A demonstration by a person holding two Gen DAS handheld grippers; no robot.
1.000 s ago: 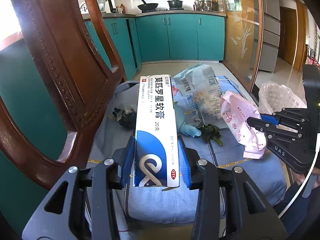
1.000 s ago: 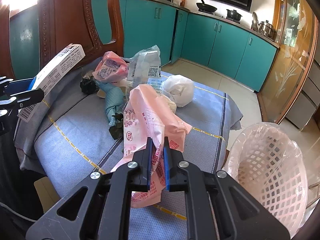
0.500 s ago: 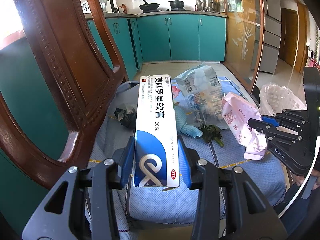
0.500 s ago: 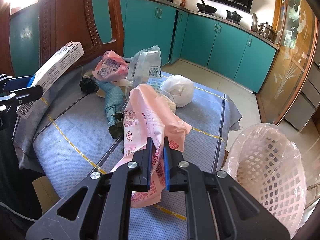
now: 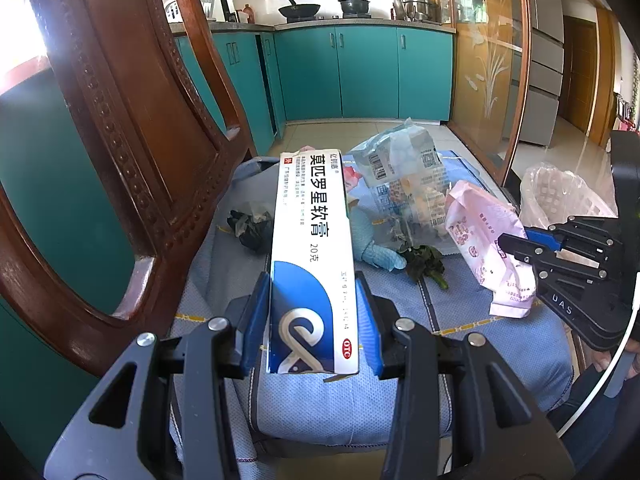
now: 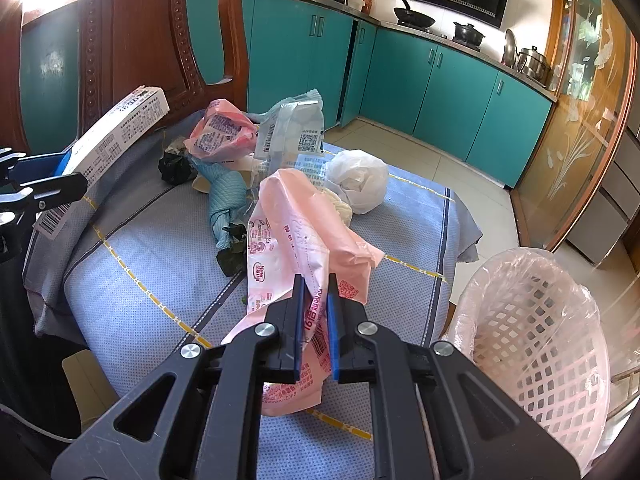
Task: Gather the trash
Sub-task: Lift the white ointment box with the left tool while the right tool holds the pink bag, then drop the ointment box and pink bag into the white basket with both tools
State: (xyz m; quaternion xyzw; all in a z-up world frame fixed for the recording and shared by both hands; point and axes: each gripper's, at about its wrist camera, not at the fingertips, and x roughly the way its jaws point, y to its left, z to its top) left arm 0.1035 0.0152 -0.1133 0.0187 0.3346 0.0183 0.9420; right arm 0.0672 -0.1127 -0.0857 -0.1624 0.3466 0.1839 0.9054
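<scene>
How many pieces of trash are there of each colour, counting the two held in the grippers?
Pink packets: 2, held and lying
White-and-blue box: 1
Clear wrapper: 1
White bag: 1
Blue glove: 1
Black wad: 1
Green leaves: 1
Total: 8

Over the last second the left gripper (image 5: 316, 320) has risen slightly: in the right wrist view the ointment box (image 6: 108, 152) clamped between its fingers now sits higher in frame, its far end further up against the chair back (image 6: 132, 40). In the left wrist view the chair cushion (image 5: 460, 308) and the loose wrappers on it have shifted slightly downward. In the right wrist view the wastebasket (image 6: 536, 332) has moved slightly left and down.
</scene>
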